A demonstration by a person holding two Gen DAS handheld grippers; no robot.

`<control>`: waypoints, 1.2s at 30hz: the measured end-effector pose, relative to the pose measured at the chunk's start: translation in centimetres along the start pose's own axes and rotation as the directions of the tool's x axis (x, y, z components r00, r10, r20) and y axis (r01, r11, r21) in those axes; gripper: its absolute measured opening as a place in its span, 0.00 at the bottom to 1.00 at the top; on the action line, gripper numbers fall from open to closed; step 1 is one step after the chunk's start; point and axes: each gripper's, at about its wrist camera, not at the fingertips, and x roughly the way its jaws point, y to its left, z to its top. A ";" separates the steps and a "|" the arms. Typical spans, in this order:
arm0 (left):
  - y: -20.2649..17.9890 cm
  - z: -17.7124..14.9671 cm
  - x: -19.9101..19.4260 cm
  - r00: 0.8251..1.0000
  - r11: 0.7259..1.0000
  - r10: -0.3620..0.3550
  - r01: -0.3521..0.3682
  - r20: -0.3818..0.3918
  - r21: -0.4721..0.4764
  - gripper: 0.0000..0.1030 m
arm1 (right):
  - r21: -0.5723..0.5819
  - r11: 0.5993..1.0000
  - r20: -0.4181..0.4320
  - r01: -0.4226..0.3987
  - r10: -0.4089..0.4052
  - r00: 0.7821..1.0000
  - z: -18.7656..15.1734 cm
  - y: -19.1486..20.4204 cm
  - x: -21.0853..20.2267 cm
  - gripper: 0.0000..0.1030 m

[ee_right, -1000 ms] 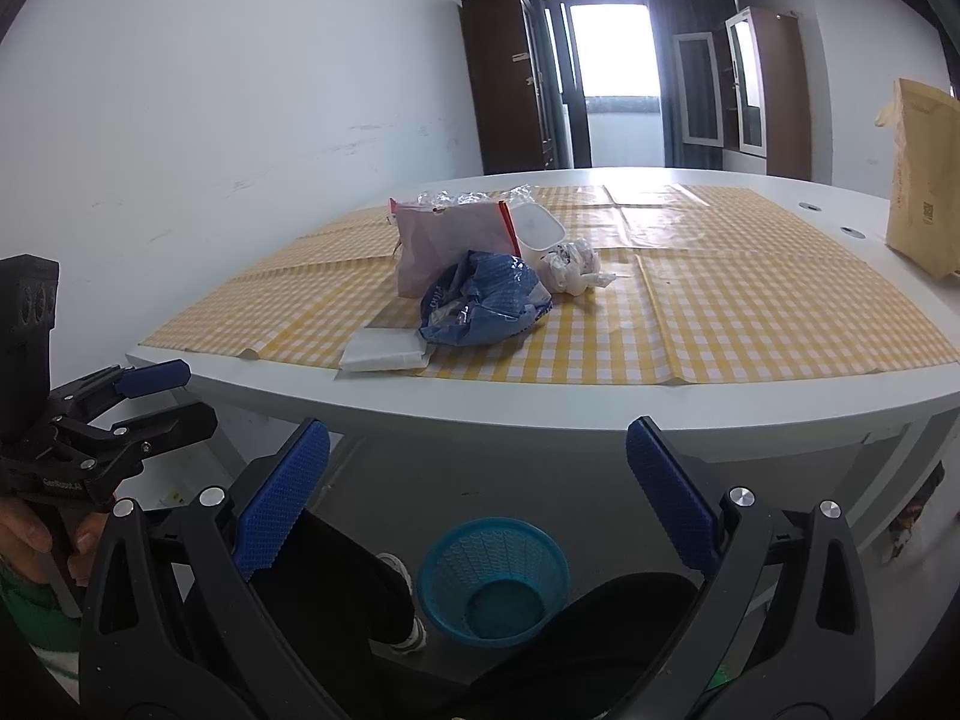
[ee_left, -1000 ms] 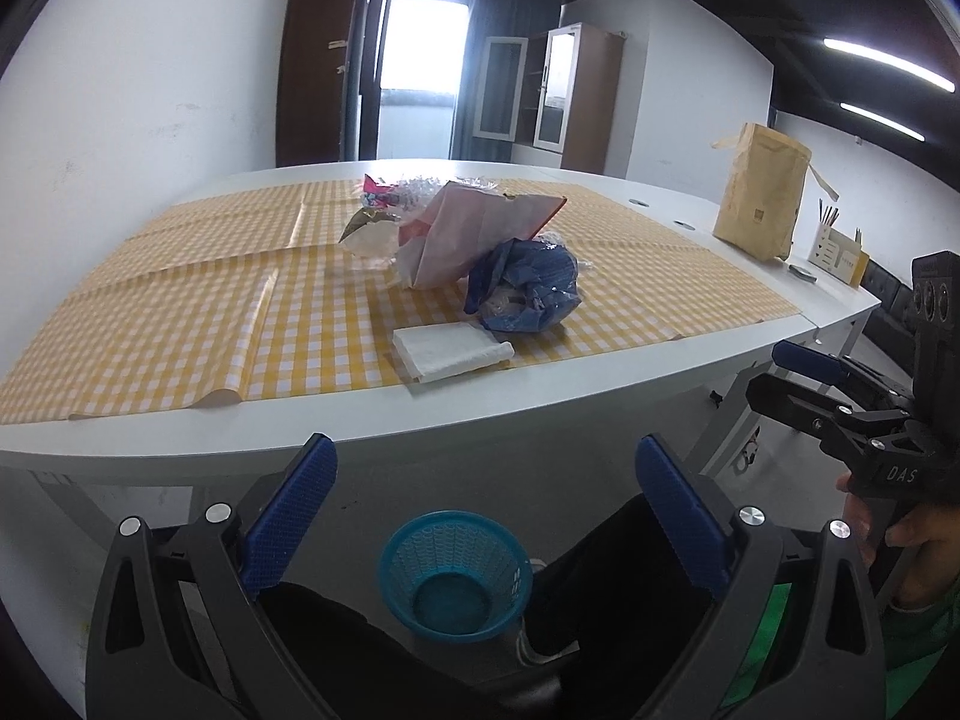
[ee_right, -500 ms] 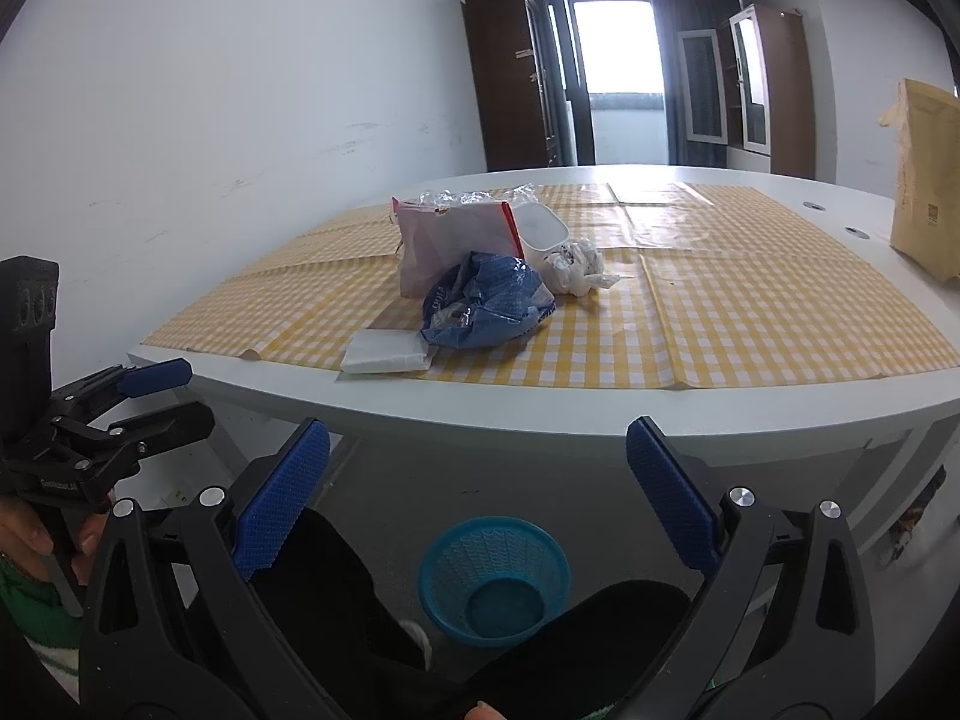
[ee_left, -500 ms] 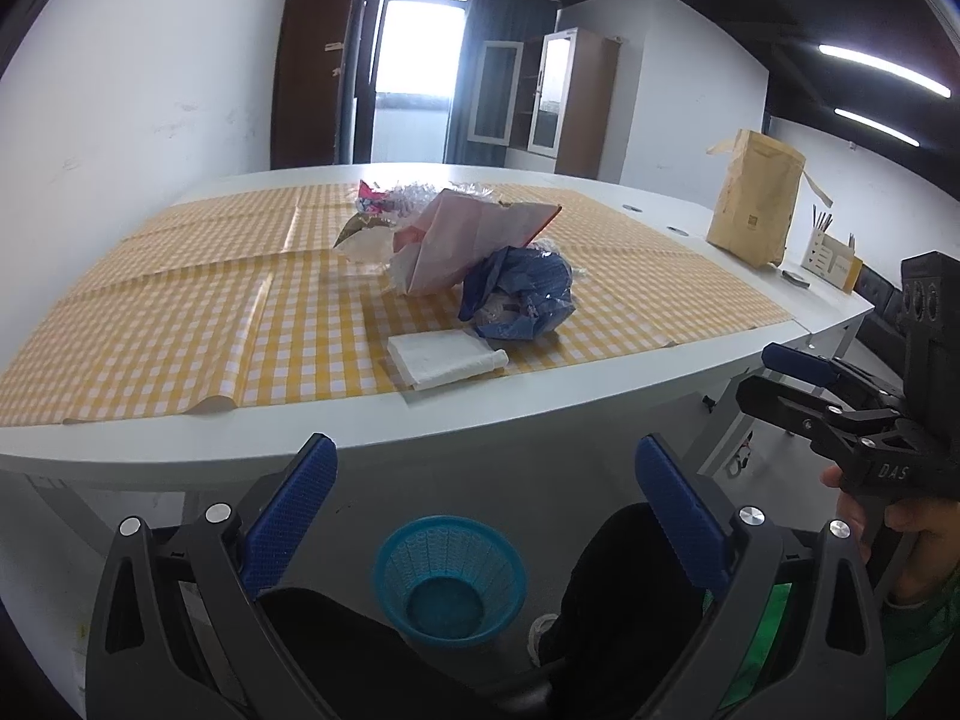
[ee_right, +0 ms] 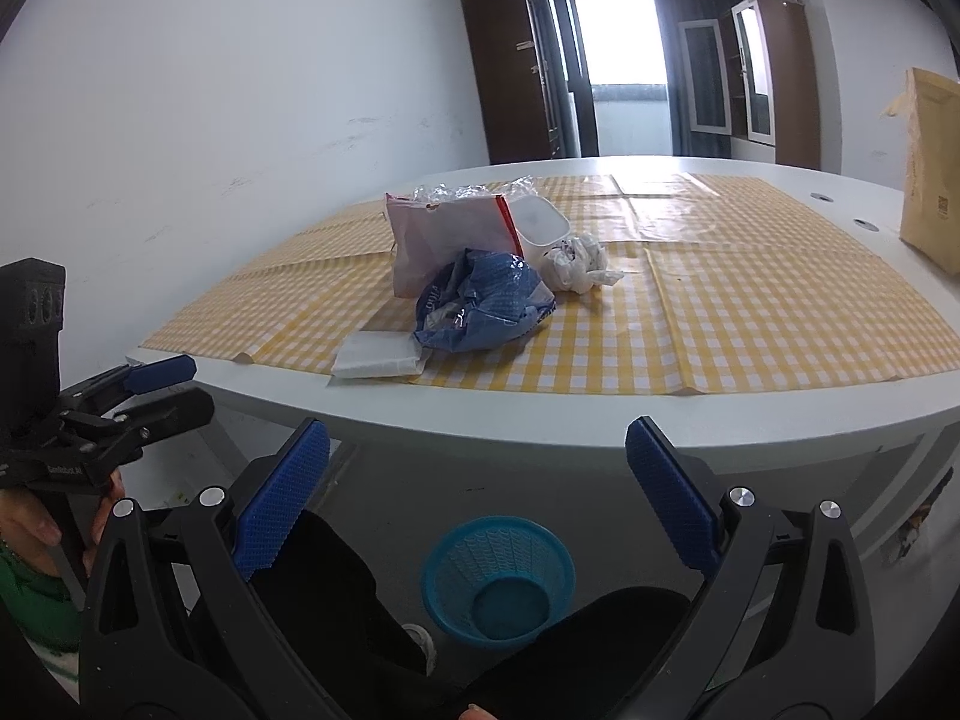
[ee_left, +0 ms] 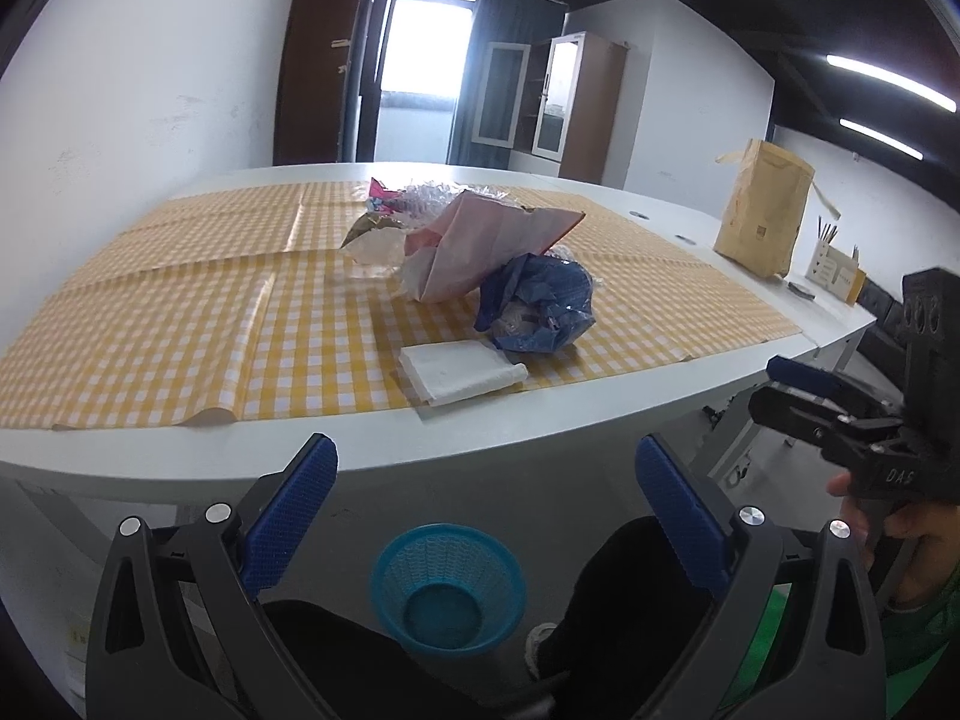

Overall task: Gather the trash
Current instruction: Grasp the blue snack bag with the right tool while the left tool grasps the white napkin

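Trash lies in a heap on the yellow checked tablecloth [ee_left: 180, 324]: a crumpled blue plastic bag [ee_left: 537, 309] [ee_right: 480, 303], a folded white tissue pack [ee_left: 459, 372] [ee_right: 378, 354], a pink-white paper bag [ee_left: 480, 243] [ee_right: 447, 237], a white cup [ee_right: 540, 228], a crumpled white wrapper [ee_right: 576, 264] and clear plastic [ee_left: 429, 198]. A blue mesh basket [ee_left: 447, 591] [ee_right: 498, 582] stands on the floor below the table edge. My left gripper [ee_left: 486, 510] and right gripper [ee_right: 477, 492] both hang open and empty in front of the table, above the basket.
A tall brown paper bag [ee_left: 762, 216] [ee_right: 930, 204] and a small pen holder [ee_left: 834, 270] stand at the table's right end. The person's dark-trousered legs [ee_right: 324, 588] flank the basket. A white wall runs along the left; cabinets stand at the back.
Both grippers have shifted a little, so the table and trash sit slightly closer and lower in view. Both stay open and empty; nothing on the table moved.
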 end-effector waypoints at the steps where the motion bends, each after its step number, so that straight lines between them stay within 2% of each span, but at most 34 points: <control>1: 0.0 0.0 0.4 1.000 1.000 0.009 -0.009 -0.004 0.009 0.95 | -0.001 1.000 0.000 0.001 -0.001 1.000 0.2 0.0 0.3 0.92; 9: 1.6 0.7 3.4 0.998 1.000 0.016 -0.015 -0.053 0.021 0.95 | 0.012 1.000 -0.021 -0.016 0.016 1.000 2.3 -0.7 3.1 0.91; 14: 2.4 1.6 5.7 0.994 0.999 -0.035 0.038 -0.099 0.023 0.95 | 0.024 1.000 -0.044 -0.020 0.021 0.999 3.7 -1.4 5.5 0.87; 21: 2.8 2.7 9.0 0.989 0.997 -0.052 0.058 -0.141 0.041 0.94 | 0.036 0.999 -0.093 -0.025 0.028 0.995 5.5 -2.3 9.5 0.78; 31: 2.9 3.8 12.5 0.976 0.994 -0.073 0.087 -0.207 0.062 0.80 | 0.035 0.999 -0.153 -0.023 0.028 0.988 7.3 -2.4 14.3 0.69; 34: 2.8 4.0 13.2 0.973 0.994 -0.070 0.087 -0.222 0.067 0.76 | 0.039 0.998 -0.174 -0.042 0.048 0.984 7.2 -2.5 15.1 0.56; 36: 2.5 4.0 13.3 0.974 0.993 -0.052 0.073 -0.220 0.088 0.69 | 0.050 0.997 -0.172 -0.052 0.060 0.983 7.1 -2.7 15.4 0.43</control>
